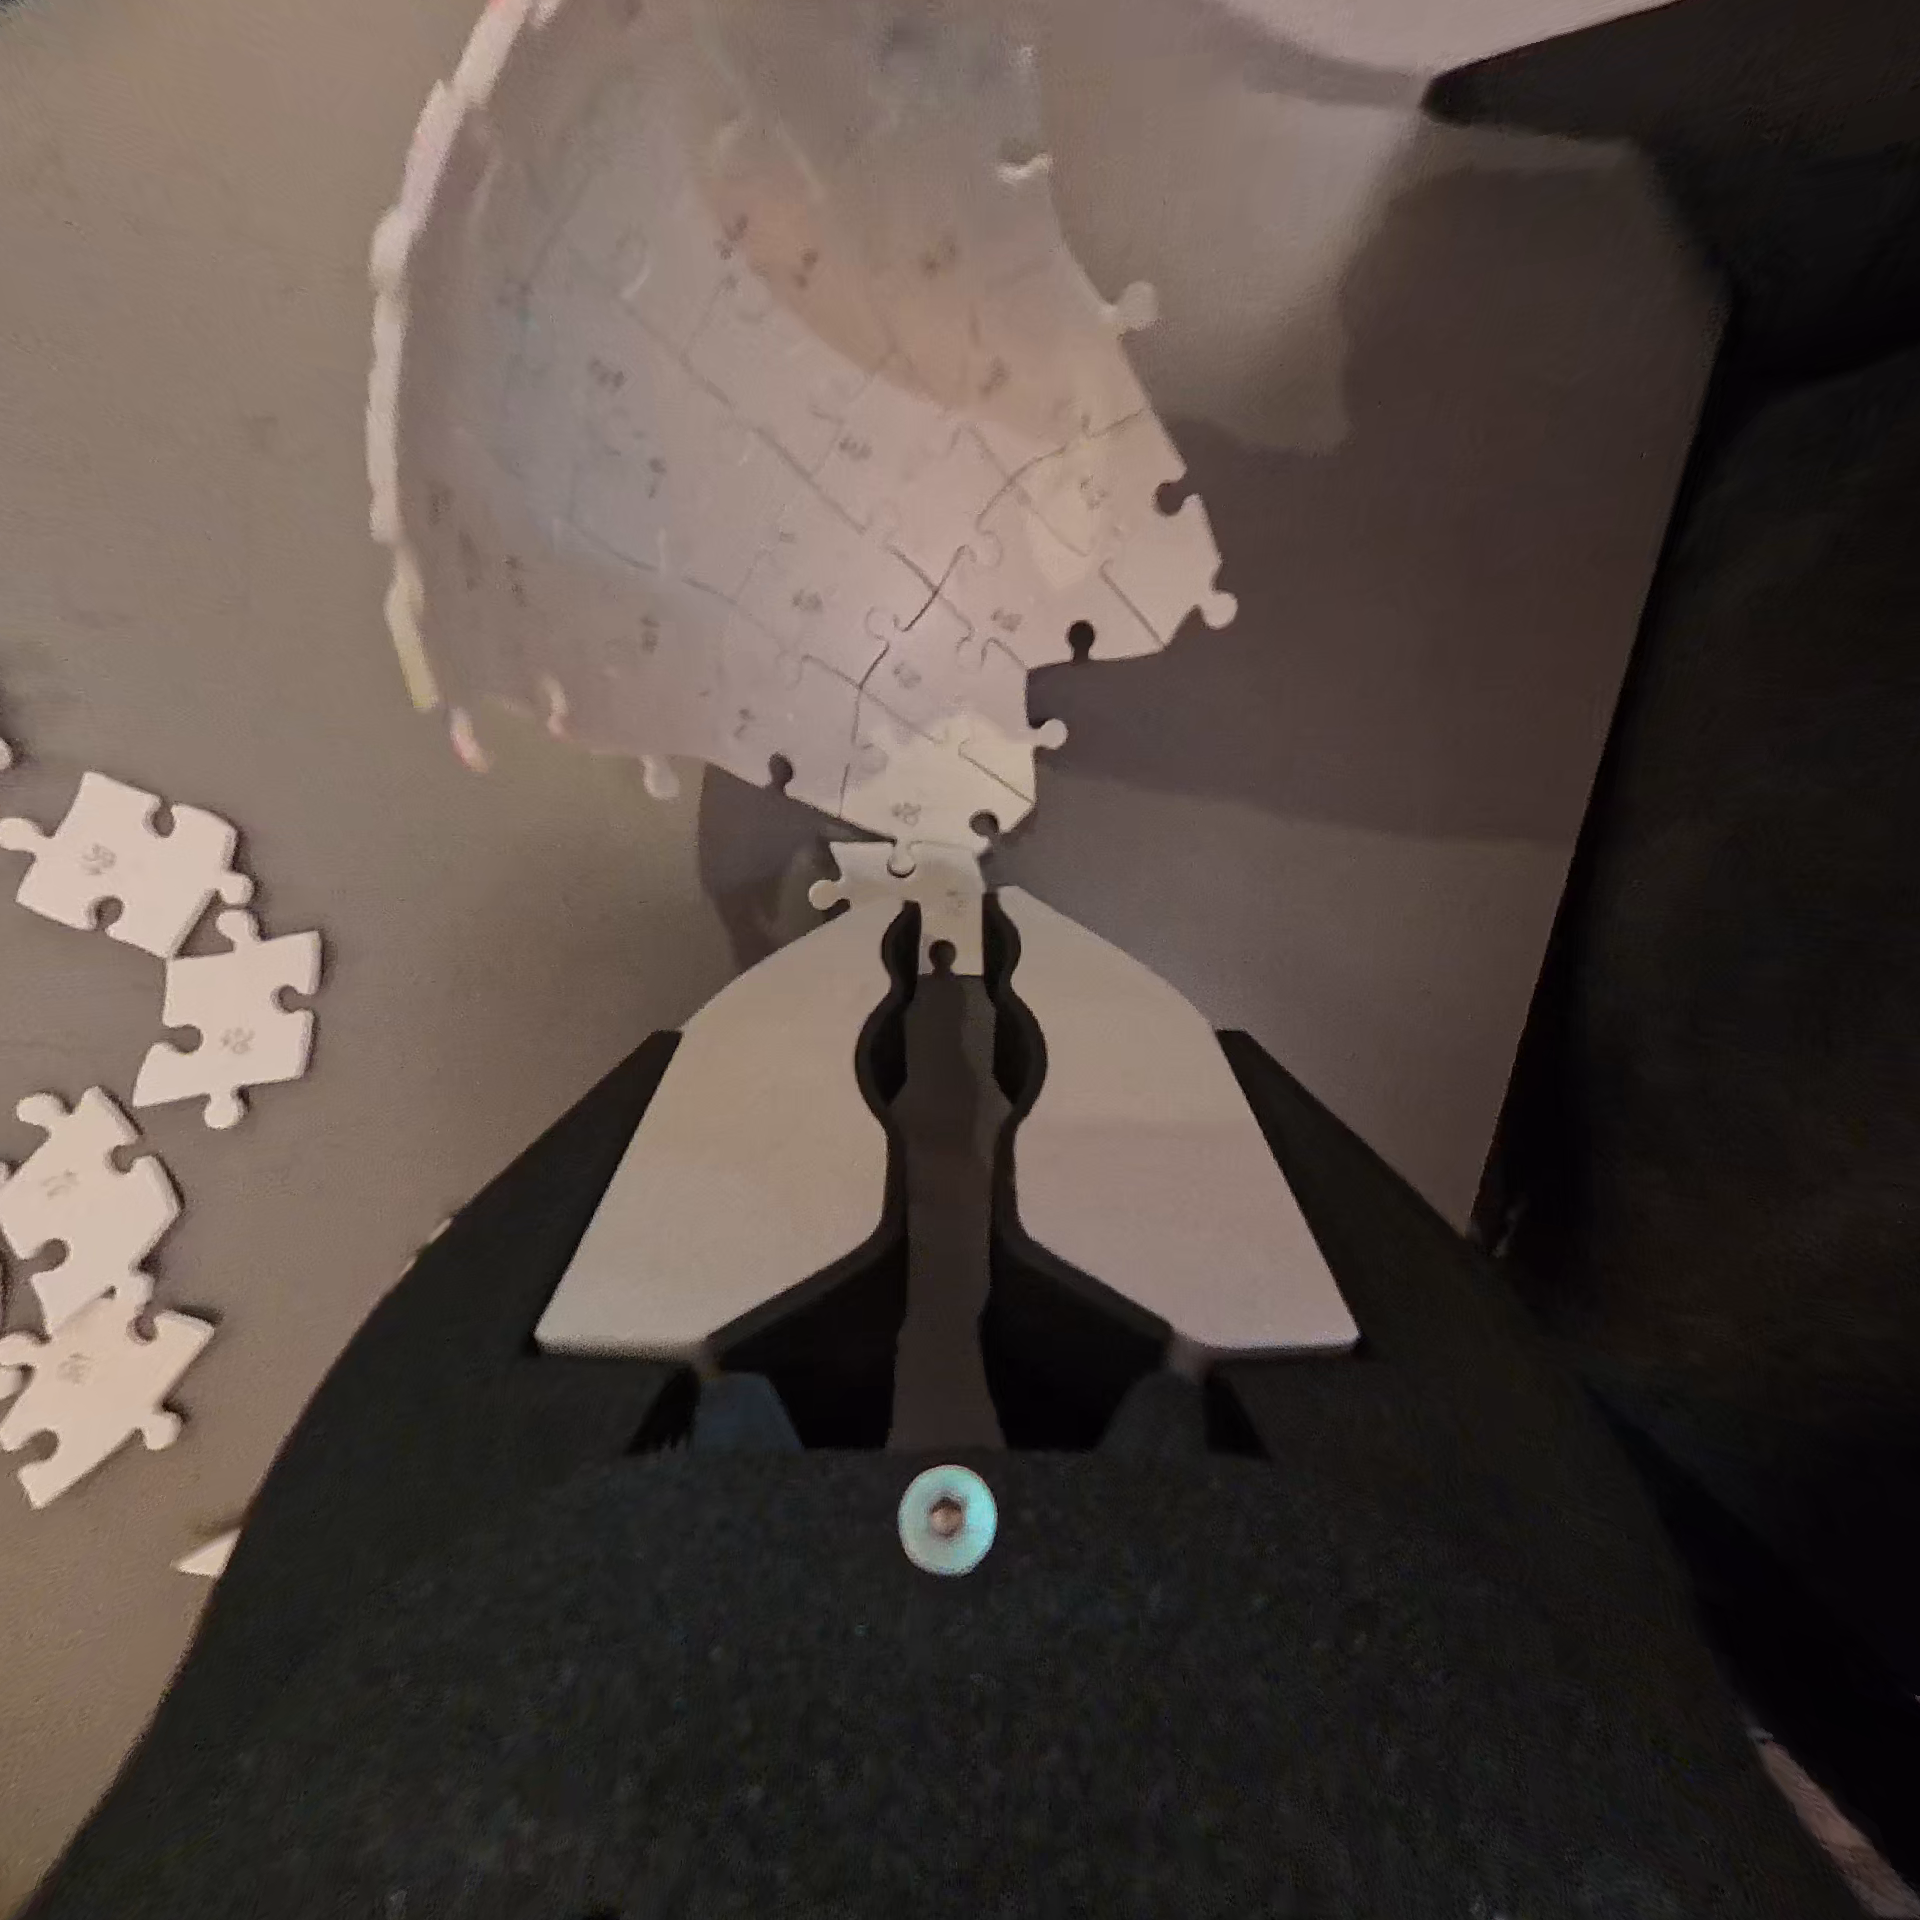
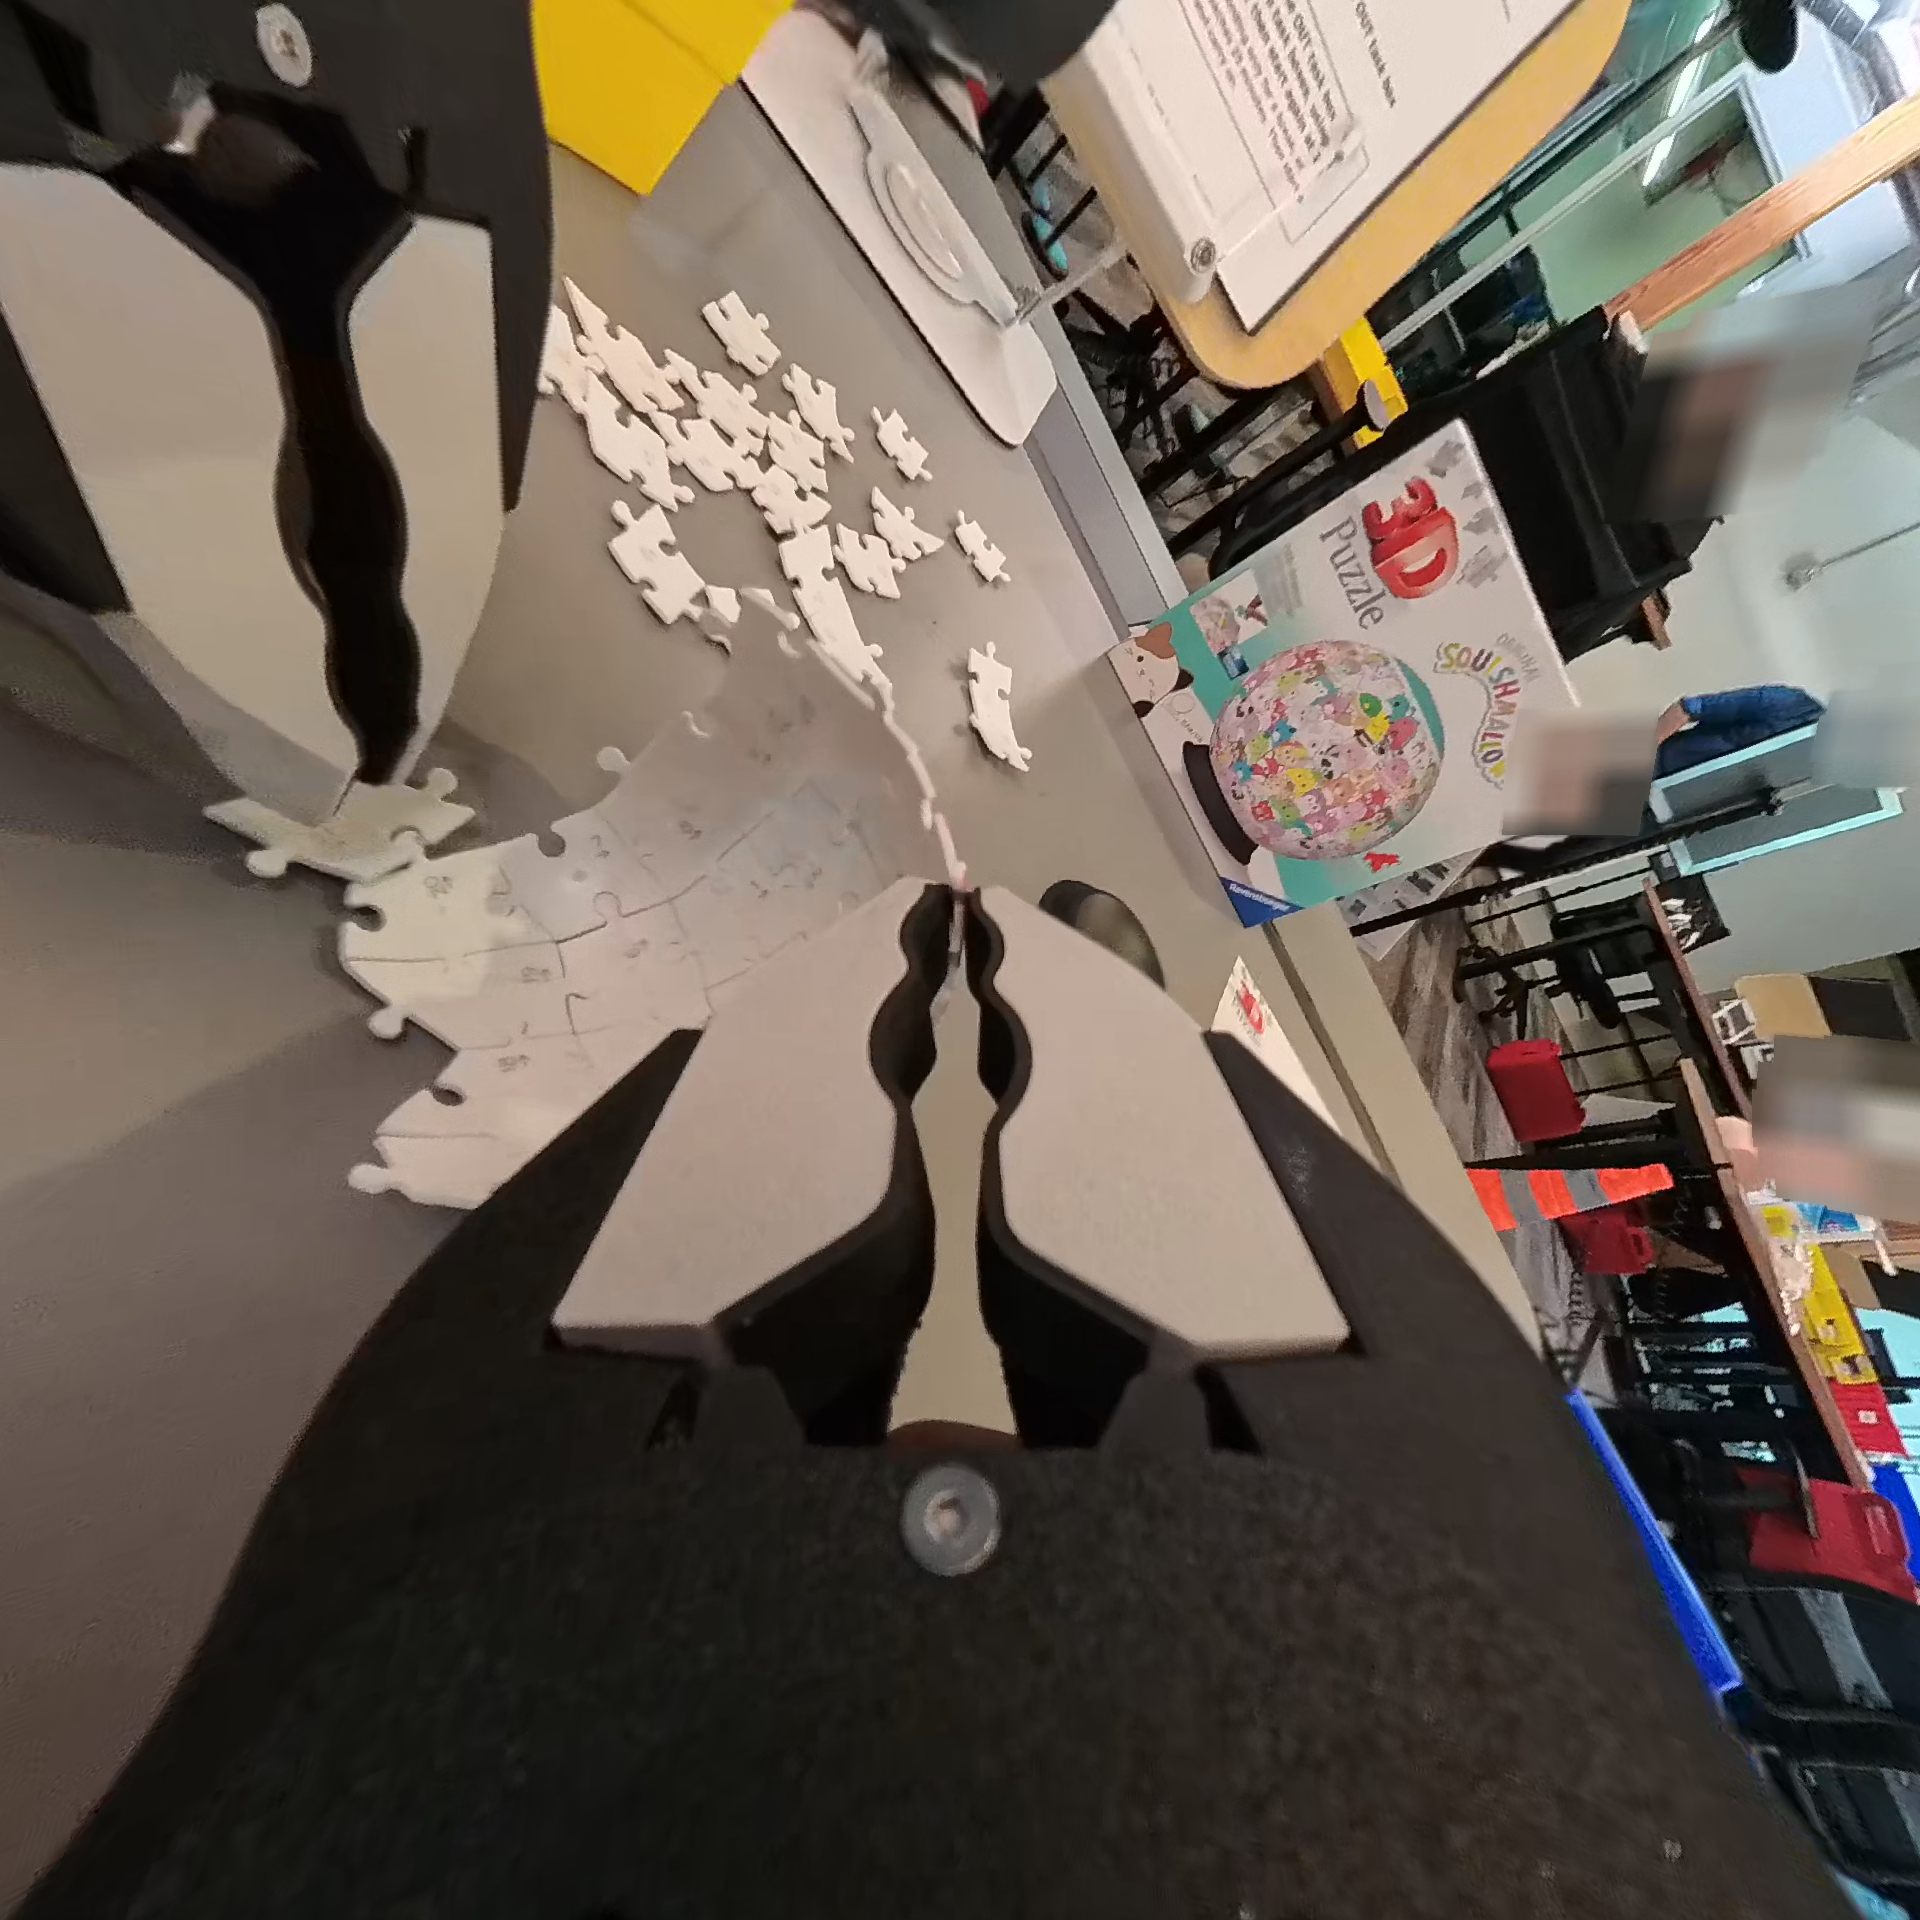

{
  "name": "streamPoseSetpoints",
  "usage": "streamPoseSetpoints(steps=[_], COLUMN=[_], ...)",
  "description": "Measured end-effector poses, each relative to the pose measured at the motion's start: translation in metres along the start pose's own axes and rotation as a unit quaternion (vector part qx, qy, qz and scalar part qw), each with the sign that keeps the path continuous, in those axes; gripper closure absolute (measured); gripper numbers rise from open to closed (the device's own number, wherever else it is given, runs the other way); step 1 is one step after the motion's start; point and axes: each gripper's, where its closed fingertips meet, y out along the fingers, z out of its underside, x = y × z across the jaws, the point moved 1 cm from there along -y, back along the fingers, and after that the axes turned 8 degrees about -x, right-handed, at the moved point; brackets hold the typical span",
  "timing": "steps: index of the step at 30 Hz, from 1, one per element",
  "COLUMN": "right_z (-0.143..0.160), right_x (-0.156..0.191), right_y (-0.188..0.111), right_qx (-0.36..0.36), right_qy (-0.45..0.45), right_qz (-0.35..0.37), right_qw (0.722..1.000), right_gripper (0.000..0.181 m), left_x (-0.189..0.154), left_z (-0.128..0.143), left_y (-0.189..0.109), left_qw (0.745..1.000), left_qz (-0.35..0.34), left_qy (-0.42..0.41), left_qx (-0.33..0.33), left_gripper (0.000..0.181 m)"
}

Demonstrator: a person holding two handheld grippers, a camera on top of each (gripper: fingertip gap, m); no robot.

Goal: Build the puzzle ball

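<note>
Mid-assembly: the left hand-held gripper (image 1: 940, 920) pinches a loose piece (image 1: 914, 883) against the shell (image 1: 727, 499) edge, which the right hand-held gripper (image 2: 958, 909) clamps; pressing its tab home seems next.

Grey table (image 2: 1049, 665) w/ a yellow box (image 2: 634, 94) at its far end, white tray-like board (image 2: 935, 270) lying flat nr the edge. Past the table: yellow-rimmed board w/ printed sheets (image 2: 1288, 135), black chairs (image 2: 1590, 457), red bins (image 2: 1538, 1091), orange-grey hi-vis strip (image 2: 1558, 1195), blue crate (image 2: 1652, 1538). Bkgd cluttered, details too small to tell.
</note>
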Motion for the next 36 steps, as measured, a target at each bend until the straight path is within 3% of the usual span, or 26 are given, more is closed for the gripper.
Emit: streamPoseSetpoints(steps=[10,24,36], right_z=[-0.010,-0.015,-0.007], right_x=[0.005,0.004,0.003], right_y=[0.001,0.005,0.006], right_qx=[-0.034,-0.073,-0.065], right_qy=[-0.054,-0.098,-0.096], right_qz=[-0.004,-0.025,-0.030], right_qw=[0.998,0.992,0.993], right_gripper=[0.178,0.178,0.178], left_x=[0.001,-0.002,0.009], left_z=[0.006,0.006,-0.001], left_y=[0.009,0.014,0.007], left_qw=[0.999,0.983,0.993], left_qz=[-0.002,-0.023,-0.032], left_qy=[0.051,0.159,0.100], left_qx=[0.013,0.089,0.061], left_gripper=[0.167,0.177,0.174])
